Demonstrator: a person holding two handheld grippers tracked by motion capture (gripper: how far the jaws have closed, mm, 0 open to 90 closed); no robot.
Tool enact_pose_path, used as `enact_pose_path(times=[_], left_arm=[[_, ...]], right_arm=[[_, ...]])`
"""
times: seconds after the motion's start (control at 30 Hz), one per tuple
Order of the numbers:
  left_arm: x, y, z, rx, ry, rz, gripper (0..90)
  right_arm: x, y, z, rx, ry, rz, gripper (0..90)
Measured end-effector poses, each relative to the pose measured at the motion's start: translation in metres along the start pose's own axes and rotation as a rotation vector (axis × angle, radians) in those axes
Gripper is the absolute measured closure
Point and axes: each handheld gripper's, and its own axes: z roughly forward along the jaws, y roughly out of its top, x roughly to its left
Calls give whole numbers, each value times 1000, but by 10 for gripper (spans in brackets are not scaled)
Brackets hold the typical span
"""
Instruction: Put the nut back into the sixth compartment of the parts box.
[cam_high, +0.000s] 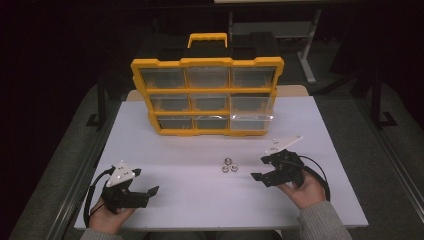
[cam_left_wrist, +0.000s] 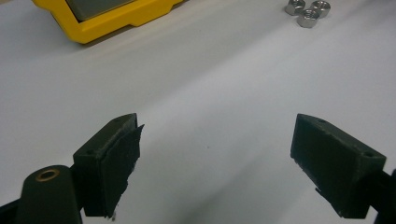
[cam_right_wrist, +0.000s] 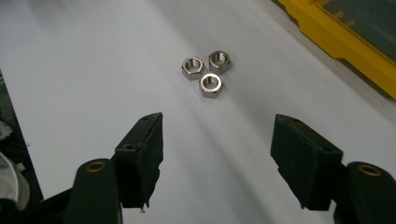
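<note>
— Sitting in the middle of the high view's white rectangular table (cam_high: 165, 150), just below centre frame, are three small silver metal hex nuts (cam_high: 229, 165), bunched so they touch one another. See them?

— Yes. In the right gripper view they lie in the upper middle, beyond the tips of the two black jaws, with bare table between. In the left gripper view they show at the upper right corner, well apart from that pair of jaws.

— And the big thing above them?

— A yellow plastic organiser case with clear compartment lids and a black back (cam_high: 207, 95), standing tilted in the upper centre of the high view, its yellow handle on top. Its yellow edge cuts across the upper right of the right gripper view and the upper left of the left one.

— The grippers?

— The black left gripper (cam_high: 152, 190) is at lower left, held in a hand (cam_high: 107, 215); its jaws are spread wide, grasping nothing. The black right gripper (cam_high: 258, 168) is at lower right in the other hand (cam_high: 305, 192), jaws likewise released and empty, pointing toward the nuts.
</note>
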Motion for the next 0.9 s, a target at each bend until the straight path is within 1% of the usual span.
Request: enact_pose_path(times=[0.03, 0.07, 0.1, 0.17, 0.2, 0.27, 0.3, 0.37, 0.4, 0.43, 0.47, 0.57, 0.67, 0.7, 0.77, 0.8, 0.9], left_arm=[[0, 0, 0, -1, 0, 1, 151], [0, 0, 0, -1, 0, 1, 151], [0, 0, 0, -1, 0, -1, 151], [1, 0, -1, 1, 2, 2, 151], [1, -1, -1, -2, 0, -12, 151], [1, -1, -1, -7, 0, -21, 151], [1, -1, 0, -12, 0, -28, 151], [1, -1, -1, -13, 0, -23, 151], [1, -1, -1, -13, 0, -20, 151], [2, -1, -1, -12, 1, -12, 151], [1, -1, -1, -13, 0, -20, 151], [1, -1, -1, -13, 3, -17, 151], [1, -1, -1, -13, 4, -10, 151], [1, -1, -1, -12, 3, -9, 151], [1, -1, -1, -12, 2, -12, 151], [1, -1, -1, -12, 2, -13, 151], [1, -1, -1, -14, 1, -19, 151]], right_arm=[[0, 3, 3, 3, 4, -9, 359], [1, 6, 6, 9, 8, -6, 373], [1, 13, 12, 16, 13, -15, 392], [1, 15, 15, 19, 16, -17, 400], [1, 18, 18, 28, 18, -21, 408], [1, 24, 25, 39, 26, -28, 429], [1, 29, 31, 50, 30, -30, 441], [1, 30, 34, 54, 31, -36, 447], [1, 33, 40, 67, 32, -40, 465], [1, 33, 40, 67, 32, -40, 465], [1, 34, 43, 73, 29, -46, 472], [-1, 36, 54, 101, 21, -57, 501], [-2, 37, 64, 119, 26, -65, 529], [-4, 38, 70, 124, 22, -77, 545], [-4, 38, 72, 128, 24, -82, 552], [-4, 38, 75, 132, 22, -96, 558], [-5, 38, 81, 146, 36, -89, 578]])
